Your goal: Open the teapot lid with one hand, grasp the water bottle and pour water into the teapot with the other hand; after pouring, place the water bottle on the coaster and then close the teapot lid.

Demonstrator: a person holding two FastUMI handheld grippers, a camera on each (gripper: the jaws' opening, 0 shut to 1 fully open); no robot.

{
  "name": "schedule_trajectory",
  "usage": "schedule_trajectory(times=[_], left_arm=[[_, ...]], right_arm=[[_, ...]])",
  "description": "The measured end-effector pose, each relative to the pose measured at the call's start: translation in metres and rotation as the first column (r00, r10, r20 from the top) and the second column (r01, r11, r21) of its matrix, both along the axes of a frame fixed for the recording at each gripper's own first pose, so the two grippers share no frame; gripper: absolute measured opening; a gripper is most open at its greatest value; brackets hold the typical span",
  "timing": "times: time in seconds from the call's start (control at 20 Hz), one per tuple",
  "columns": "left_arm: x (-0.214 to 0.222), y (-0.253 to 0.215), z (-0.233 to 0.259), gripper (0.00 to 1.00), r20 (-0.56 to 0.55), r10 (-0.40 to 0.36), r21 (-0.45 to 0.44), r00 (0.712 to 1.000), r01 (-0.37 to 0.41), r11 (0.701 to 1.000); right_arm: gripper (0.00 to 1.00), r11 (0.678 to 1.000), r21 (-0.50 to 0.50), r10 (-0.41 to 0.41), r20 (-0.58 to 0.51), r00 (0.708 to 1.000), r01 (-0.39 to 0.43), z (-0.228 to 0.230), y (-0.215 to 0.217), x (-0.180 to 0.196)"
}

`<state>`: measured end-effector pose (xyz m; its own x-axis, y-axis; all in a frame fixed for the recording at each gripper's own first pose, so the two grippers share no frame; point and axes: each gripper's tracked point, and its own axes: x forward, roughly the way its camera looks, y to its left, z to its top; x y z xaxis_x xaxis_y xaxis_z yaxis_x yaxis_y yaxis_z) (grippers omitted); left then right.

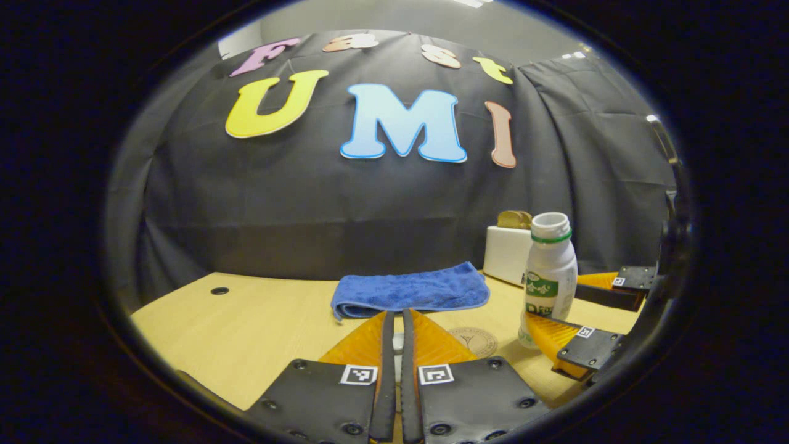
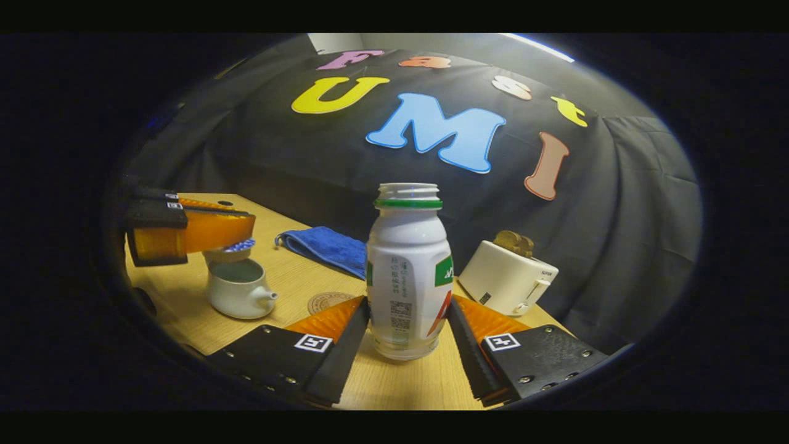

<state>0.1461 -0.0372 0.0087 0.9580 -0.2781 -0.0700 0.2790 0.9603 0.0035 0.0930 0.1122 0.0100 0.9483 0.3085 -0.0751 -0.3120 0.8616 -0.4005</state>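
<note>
While my right gripper (image 2: 407, 336) pinches the water bottle (image 2: 408, 271), my left gripper (image 2: 203, 237) pinches the lid (image 2: 229, 251) over the teapot (image 2: 237, 290); blue towel (image 1: 410, 290) and toaster (image 2: 508, 277) stand far.

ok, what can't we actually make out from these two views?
- Right gripper view: teapot lid, mostly covered by the fingers of the left gripper that holds it.
- Both views: the water level in the water bottle, because its body is opaque.
- Right gripper view: right gripper flanks the bottle; whether both fingers press on it is unclear.
- Right gripper view: coaster, near edge hidden behind a finger.
</note>
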Motion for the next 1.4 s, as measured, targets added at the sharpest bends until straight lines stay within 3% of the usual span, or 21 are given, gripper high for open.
schedule_trajectory(times=[0.1,0.35,0.85,0.95,1.0,1.15,1.2,1.4], left_arm=[[0.0,-0.008,-0.005,0.1,-0.014,-0.011,0.004,1.0,0.011,1.0],[0.001,-0.013,-0.014,0.14,-0.033,-0.012,0.019,0.999,0.012,1.0],[0.005,-0.013,-0.023,0.11,-0.023,0.035,0.113,0.999,-0.032,0.993],[0.007,-0.012,-0.024,0.14,-0.02,0.036,0.11,0.999,-0.033,0.993],[0.008,-0.009,-0.023,0.1,-0.017,0.044,0.111,0.999,-0.042,0.993],[0.011,0.001,-0.025,0.14,-0.017,0.073,0.122,0.997,-0.07,0.99],[0.012,0.004,-0.025,0.1,-0.018,0.078,0.119,0.997,-0.076,0.99],[0.013,0.006,-0.024,0.18,-0.023,0.081,0.106,0.996,-0.078,0.991]], right_arm=[[0.75,1.0,0.01,0.003,-0.003,1.0,-0.003,0.001,0.0,-0.001],[0.75,0.999,0.032,0.004,-0.005,1.0,-0.004,0.004,-0.004,-0.002],[0.75,0.996,0.082,0.022,-0.039,0.999,-0.019,0.002,-0.003,-0.002],[0.75,0.995,0.095,0.029,-0.044,0.999,-0.024,0.002,-0.002,-0.003],[0.75,0.995,0.1,0.032,-0.045,0.998,-0.028,0.002,-0.001,-0.003],[0.75,0.991,0.129,0.053,-0.053,0.997,-0.046,0.003,0.004,-0.004],[0.75,0.99,0.134,0.057,-0.056,0.997,-0.049,0.003,0.005,-0.004],[0.75,0.987,0.15,0.073,-0.067,0.995,-0.062,0.001,0.011,-0.002]])
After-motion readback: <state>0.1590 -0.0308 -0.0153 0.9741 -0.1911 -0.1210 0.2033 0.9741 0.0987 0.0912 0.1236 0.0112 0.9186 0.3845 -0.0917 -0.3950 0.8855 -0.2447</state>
